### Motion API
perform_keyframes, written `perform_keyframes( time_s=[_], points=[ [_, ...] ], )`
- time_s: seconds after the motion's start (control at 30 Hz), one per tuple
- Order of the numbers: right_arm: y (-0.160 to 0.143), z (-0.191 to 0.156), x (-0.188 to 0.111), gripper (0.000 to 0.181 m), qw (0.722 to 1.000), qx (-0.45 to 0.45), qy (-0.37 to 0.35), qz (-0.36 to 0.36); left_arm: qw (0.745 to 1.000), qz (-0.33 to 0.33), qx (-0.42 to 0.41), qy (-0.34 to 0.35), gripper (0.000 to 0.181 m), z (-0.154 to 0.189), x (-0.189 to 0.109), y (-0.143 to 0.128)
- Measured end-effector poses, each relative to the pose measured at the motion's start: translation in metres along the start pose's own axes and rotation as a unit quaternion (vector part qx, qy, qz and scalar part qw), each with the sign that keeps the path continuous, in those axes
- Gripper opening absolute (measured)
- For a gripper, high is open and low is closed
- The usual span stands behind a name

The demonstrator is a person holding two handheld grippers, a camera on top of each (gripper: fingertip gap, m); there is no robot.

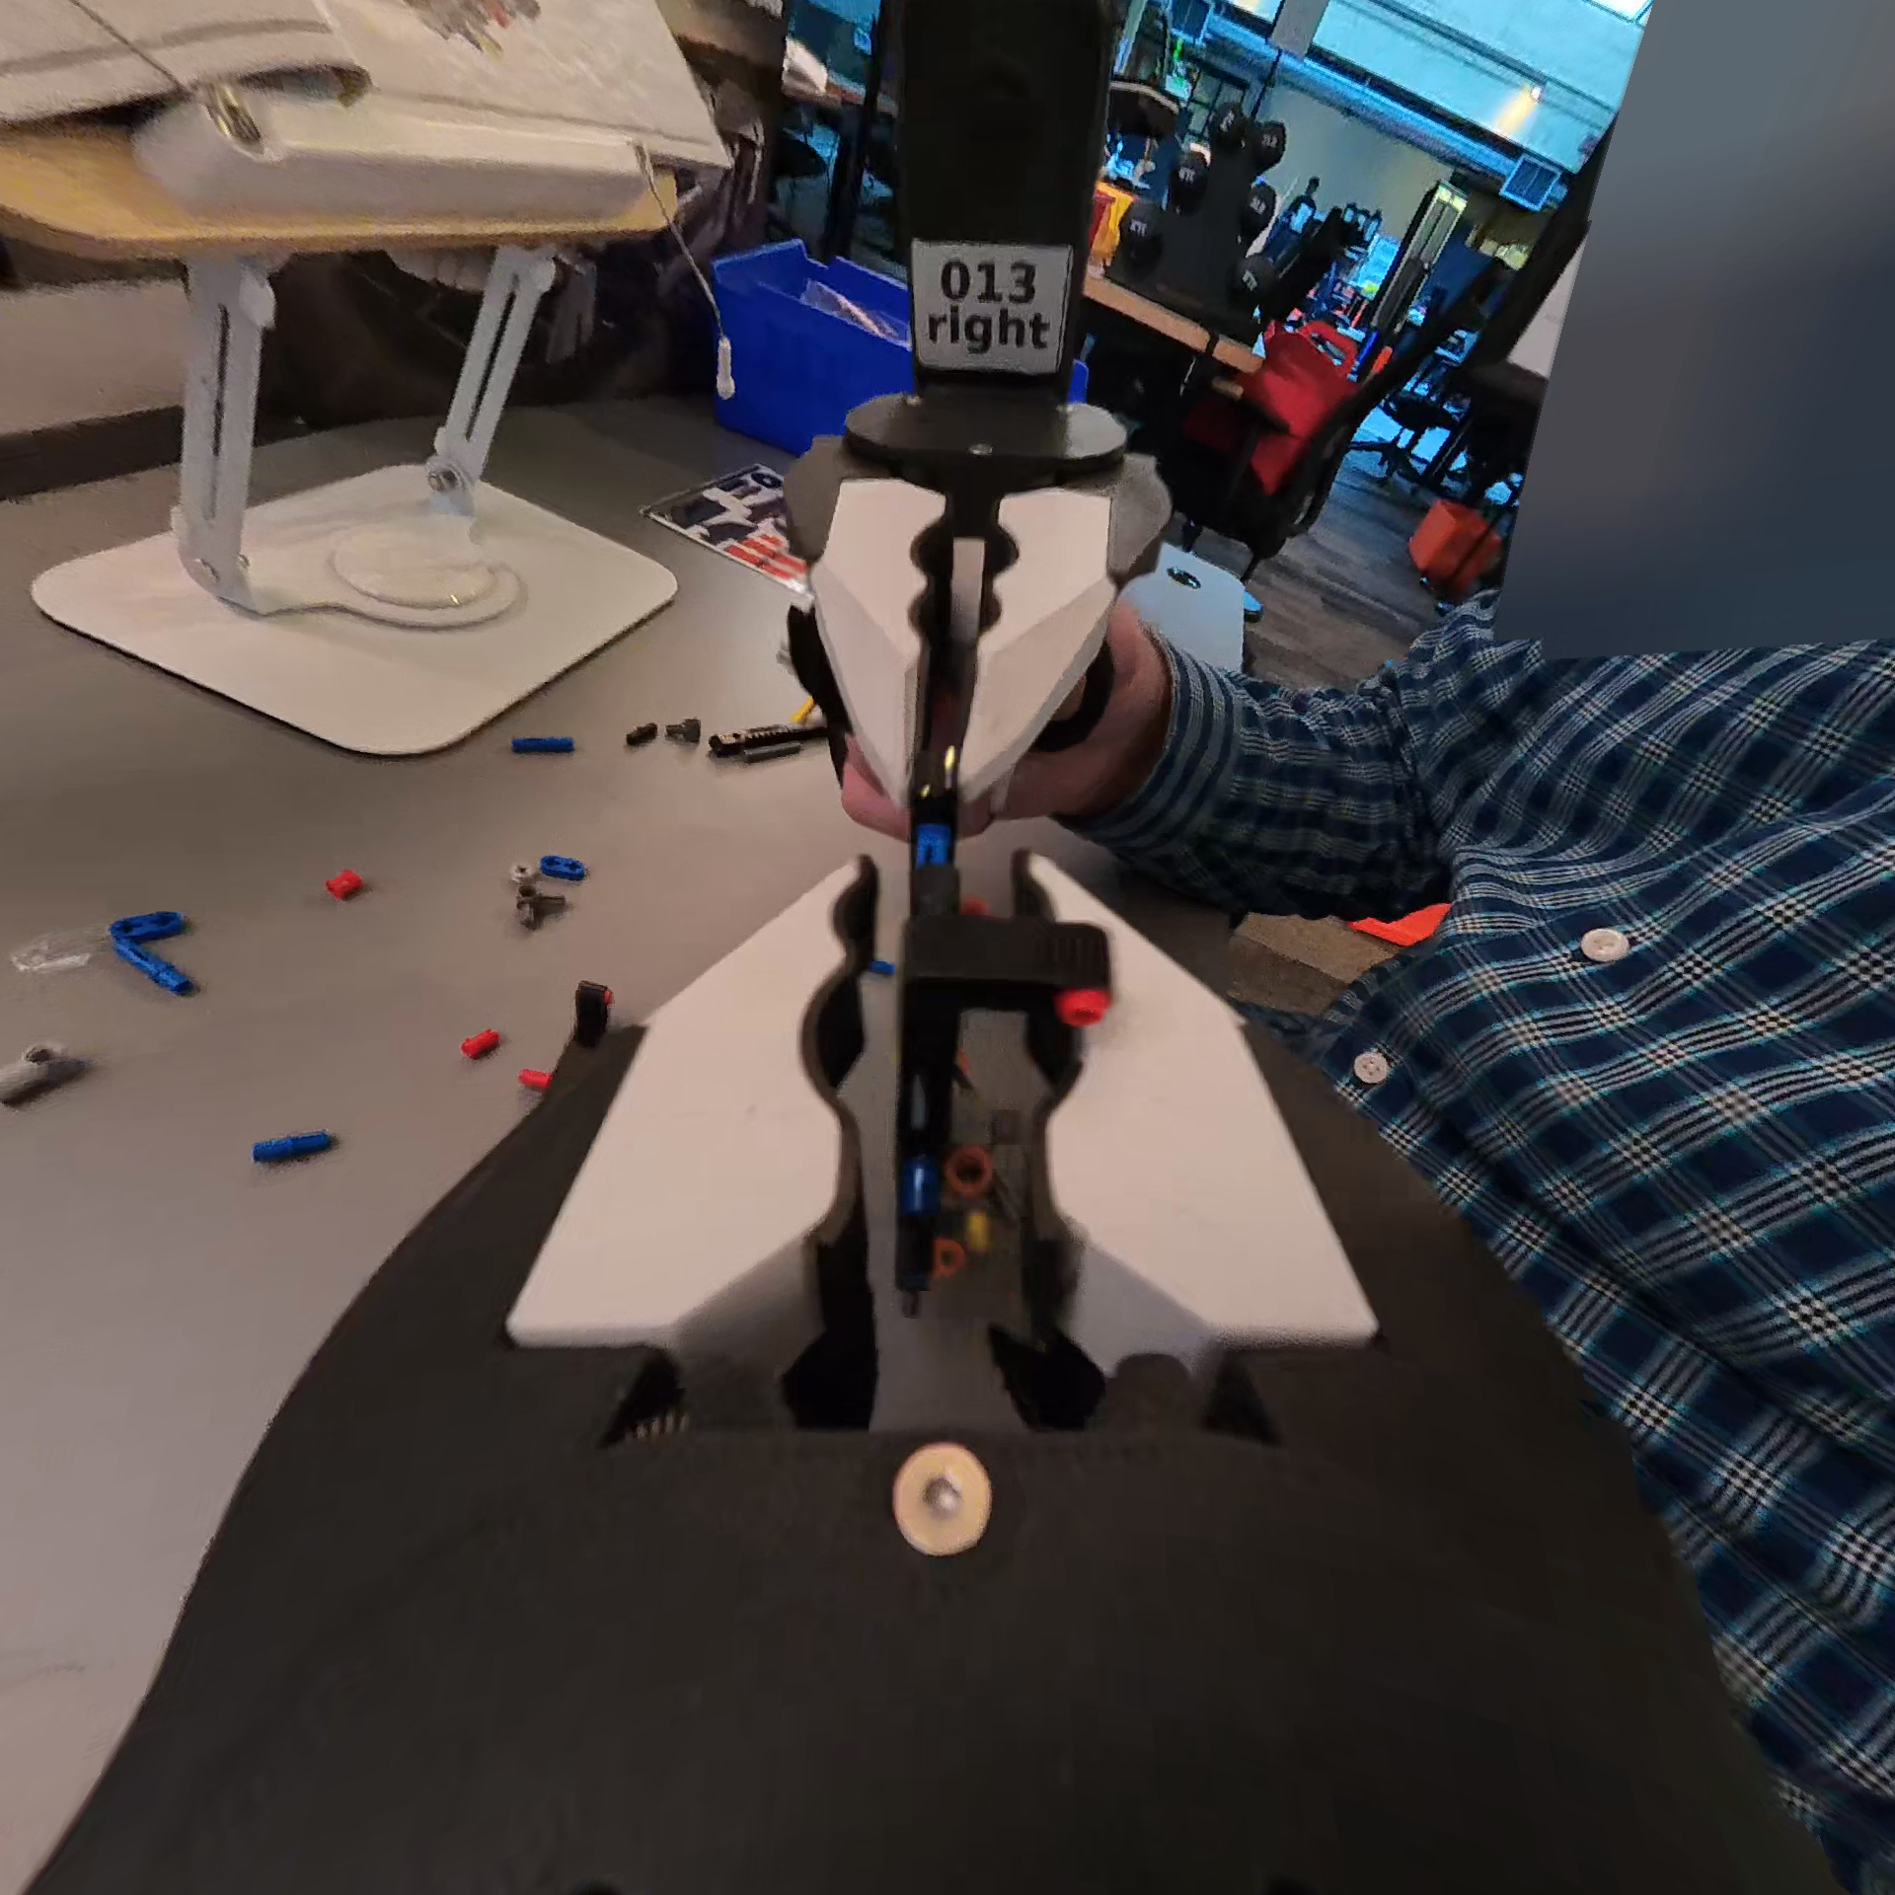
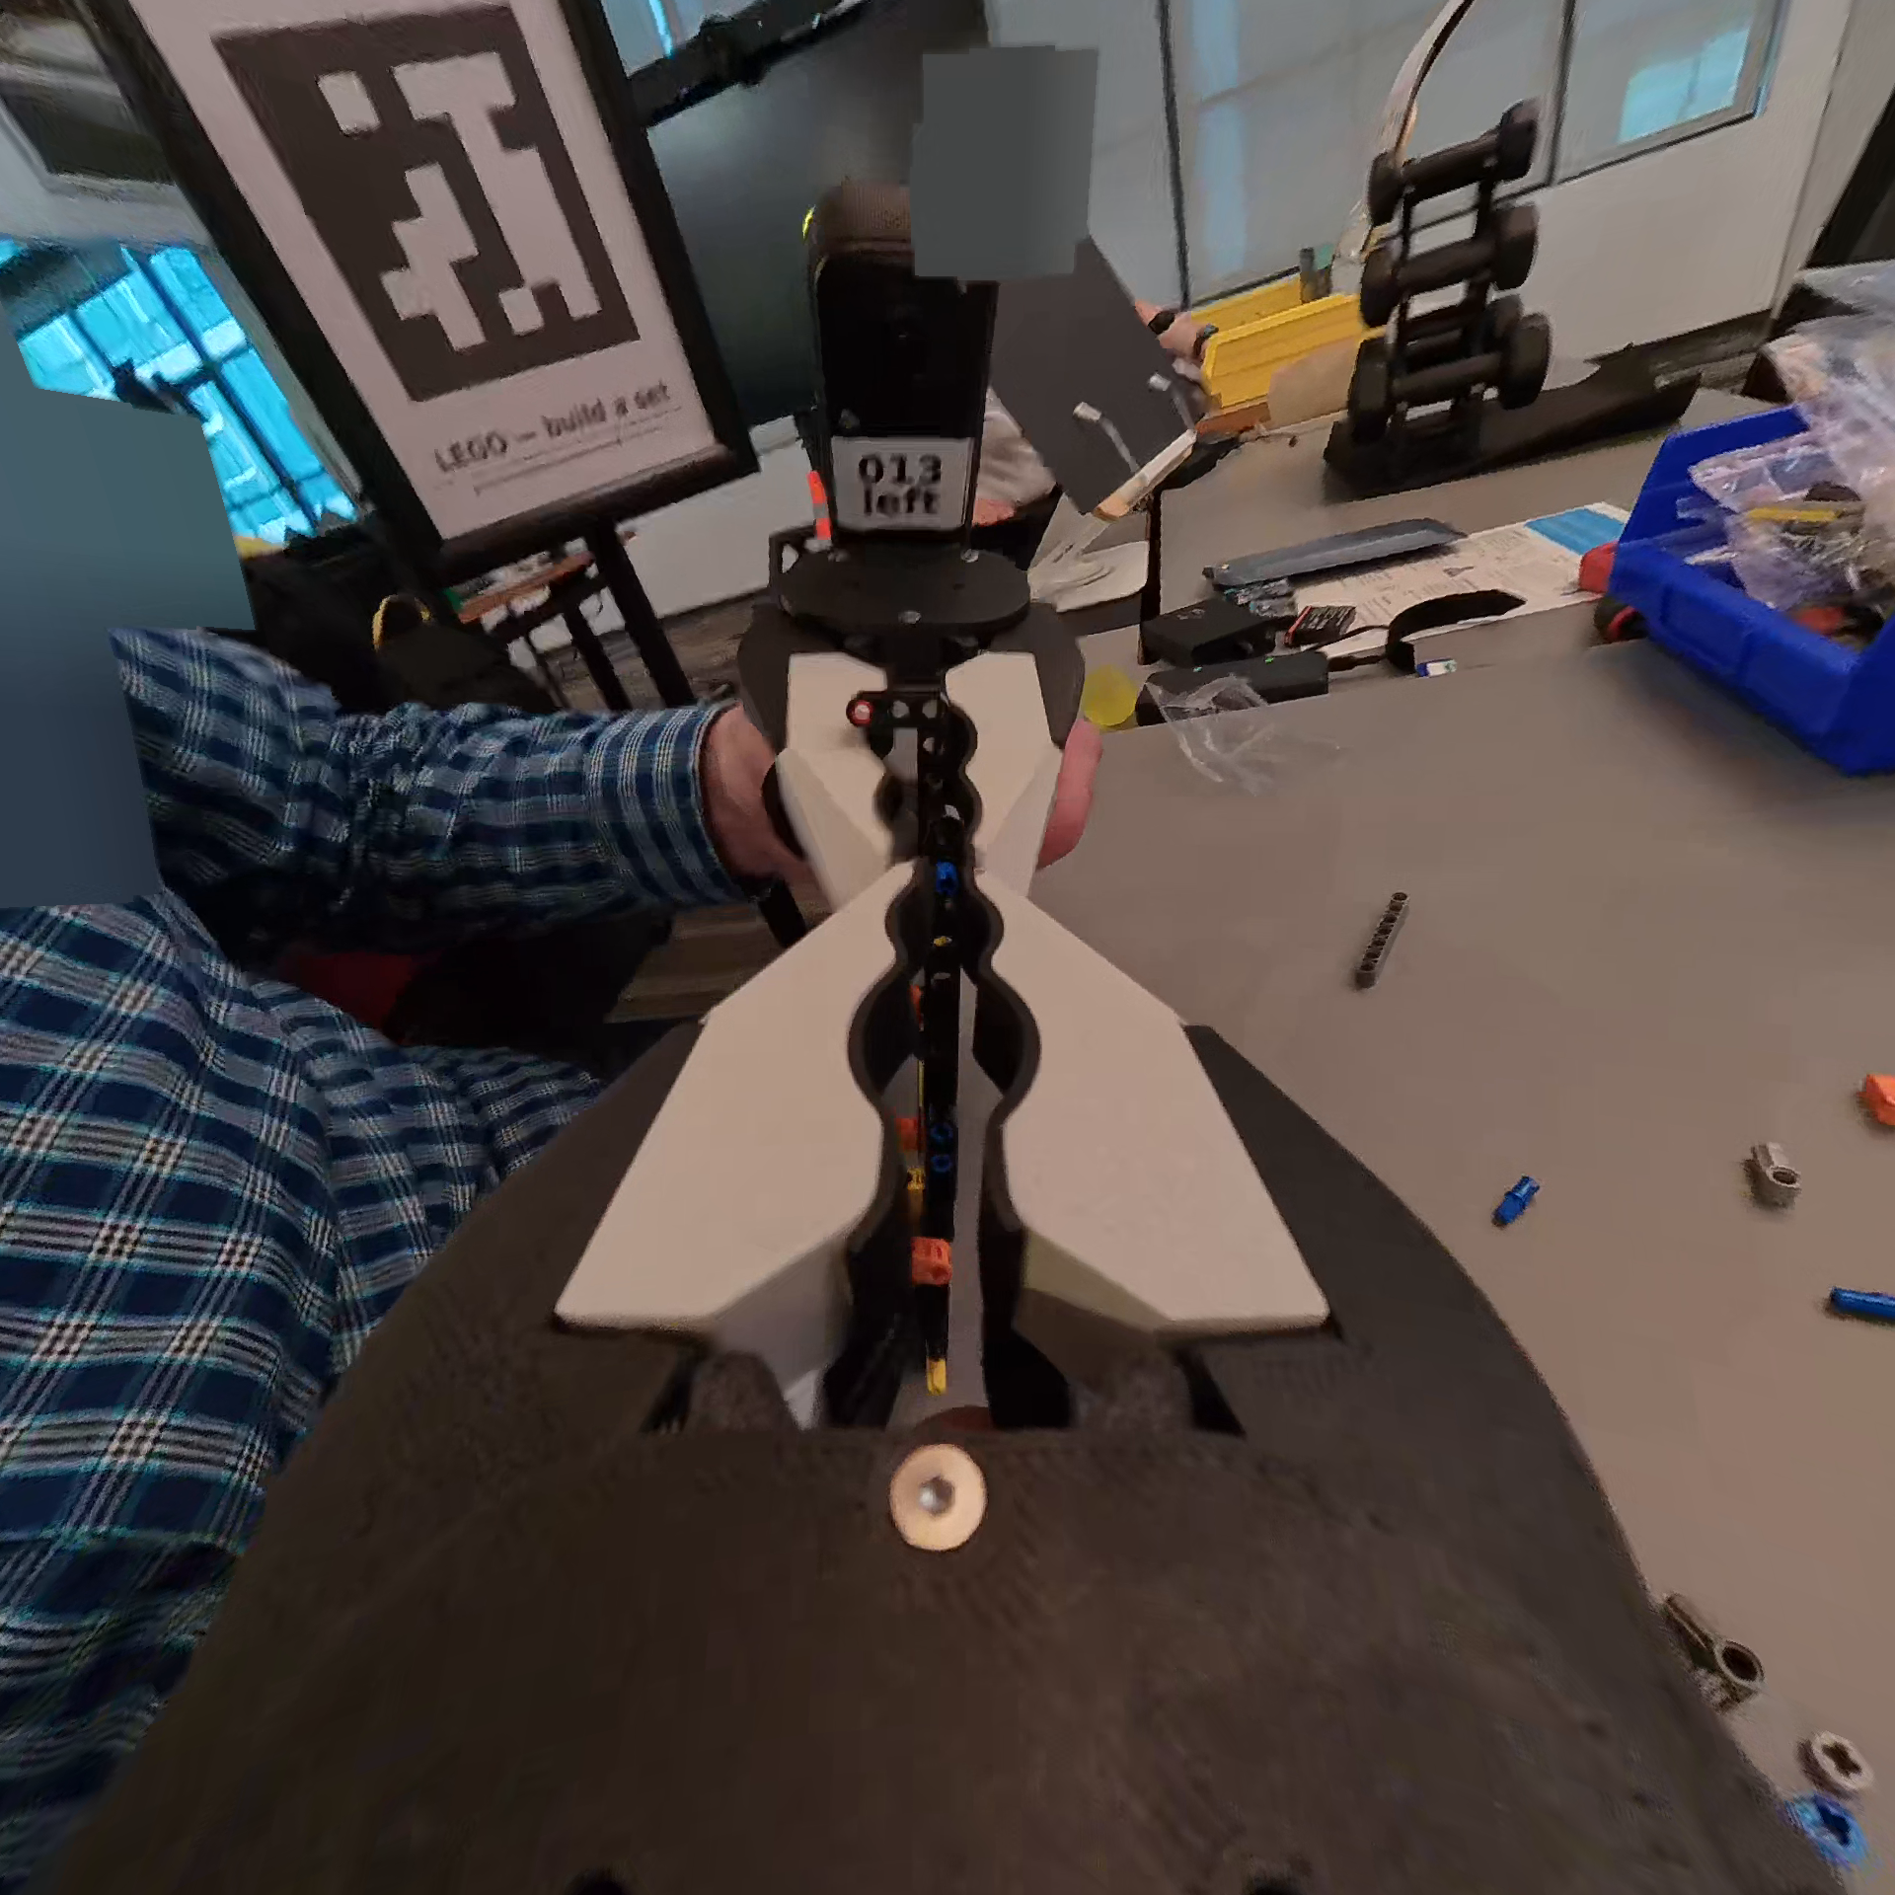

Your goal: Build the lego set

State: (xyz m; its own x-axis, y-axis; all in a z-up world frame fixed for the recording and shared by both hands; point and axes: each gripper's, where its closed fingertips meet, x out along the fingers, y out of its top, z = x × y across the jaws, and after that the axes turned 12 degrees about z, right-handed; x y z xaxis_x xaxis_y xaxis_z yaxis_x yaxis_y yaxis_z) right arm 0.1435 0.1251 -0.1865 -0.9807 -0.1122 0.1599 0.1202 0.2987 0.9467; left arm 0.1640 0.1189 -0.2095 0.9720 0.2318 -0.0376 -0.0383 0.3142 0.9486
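A long, thin black lego assembly (image 1: 920, 1077) with blue, orange, yellow and red pins is held in the air between both grippers, which meet tip to tip. My left gripper (image 1: 943, 872) is closed around its near end, where a black cross piece with a red pin (image 1: 1079, 1007) sticks out to the right. My right gripper (image 1: 938, 795) faces it and is shut on the far end. In the right wrist view the right gripper (image 2: 949, 882) clamps the assembly (image 2: 938, 1025), and the left gripper (image 2: 949, 867) holds the other end.
Loose blue (image 1: 292, 1145), red (image 1: 344, 884) and grey pieces lie on the grey table (image 1: 308, 1333). A white stand (image 1: 359, 605) holds the booklet at the back left. A blue bin (image 2: 1743, 636) of bags sits far right, near a grey beam (image 2: 1381, 938). A plaid sleeve (image 1: 1538, 923) is close by. My left and right fingertips are right by each other.
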Motion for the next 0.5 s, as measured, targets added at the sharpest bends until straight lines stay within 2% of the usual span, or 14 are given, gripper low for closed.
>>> perform_keyframes(
  time_s=[0.03, 0.07, 0.17, 0.3, 0.43, 0.5],
  points=[
    [0.002, 0.000, -0.001, 0.001, 1.000, 0.006, 0.001, 0.009, 1.000, -0.008, -0.014, -0.002, 0.033, 0.000, 0.001, -0.006],
    [0.003, 0.000, -0.002, 0.001, 1.000, 0.009, 0.002, 0.015, 1.000, -0.014, -0.021, -0.001, 0.032, -0.002, 0.002, -0.013],
    [0.005, 0.000, -0.004, 0.001, 0.999, 0.012, -0.005, 0.029, 1.000, 0.000, -0.017, -0.004, 0.015, -0.001, 0.006, -0.014],
    [0.006, -0.003, -0.009, 0.001, 0.998, 0.029, -0.005, 0.047, 1.000, -0.016, -0.009, -0.021, 0.015, 0.003, 0.011, -0.015],
    [0.004, -0.011, -0.013, 0.003, 0.999, 0.035, 0.021, 0.030, 0.997, -0.054, 0.003, -0.059, 0.014, 0.013, 0.008, -0.018],
    [0.004, -0.016, -0.014, 0.018, 0.998, 0.039, 0.047, 0.018, 0.994, -0.074, 0.012, -0.086, 0.014, 0.020, 0.008, -0.018]
  ],
)
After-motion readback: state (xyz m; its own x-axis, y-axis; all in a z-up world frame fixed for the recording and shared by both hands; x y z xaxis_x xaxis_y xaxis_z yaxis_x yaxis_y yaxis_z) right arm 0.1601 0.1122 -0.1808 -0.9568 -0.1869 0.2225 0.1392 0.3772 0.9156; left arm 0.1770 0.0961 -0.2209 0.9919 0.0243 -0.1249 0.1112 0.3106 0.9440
